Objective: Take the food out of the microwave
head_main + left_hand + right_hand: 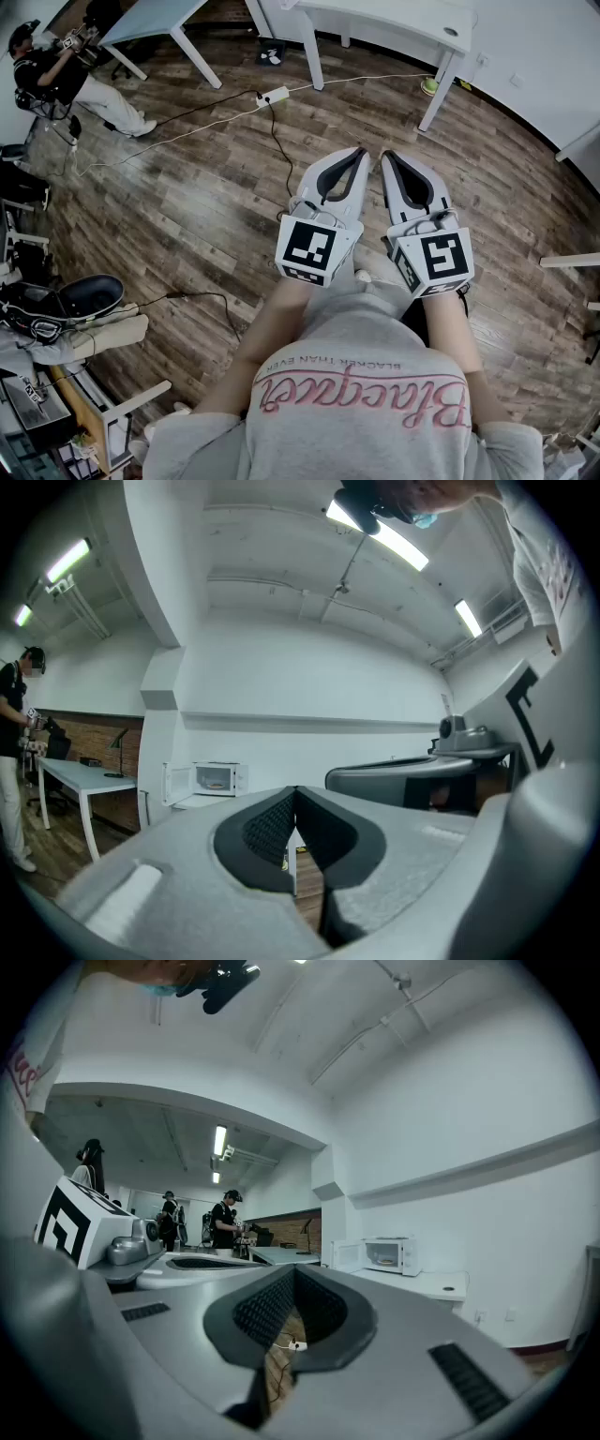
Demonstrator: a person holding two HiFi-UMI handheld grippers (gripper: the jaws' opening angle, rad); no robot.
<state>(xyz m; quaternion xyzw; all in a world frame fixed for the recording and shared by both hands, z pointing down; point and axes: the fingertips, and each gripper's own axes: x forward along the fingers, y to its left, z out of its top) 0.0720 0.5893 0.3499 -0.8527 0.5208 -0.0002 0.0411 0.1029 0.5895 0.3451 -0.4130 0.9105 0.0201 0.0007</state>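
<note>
Two tongs are held level, side by side, ahead of the wearer's grey sweatshirt (356, 375) and out over the wood floor (187, 206). Left tongs (360, 155): jaws pressed together at the tips, nothing between them. Only the hollow behind the tips shows a sliver of floor. Right tongs (387, 157): same, tips meeting, empty, floor seen through the hollow. Marker cubes (314, 248) sit at the back of each, near the wrists.

Microwave (217, 778) is far off against the white wall, on a white worktop (202, 802), well apart from both tongs. Its door (176, 784) stands swung open to the left. Food (214, 786) is inside the cavity: a small pale-orange patch low in the opening, too small to tell what it is or what it sits on. Right gripper view shows the same microwave right of centre, door open, same patch inside. Head view doesn't catch the microwave, only the worktop's near edge and legs at the top.

Floor clutter in head view: a white power strip (274, 95) with a black cable (278, 141) trailing off it, between tongs and worktop. A second desk (150, 19) is at top left, with a person (56, 80) beside it. Left gripper view has a person at its left edge by a white desk. Right gripper view has several people standing further back under ceiling lights.
</note>
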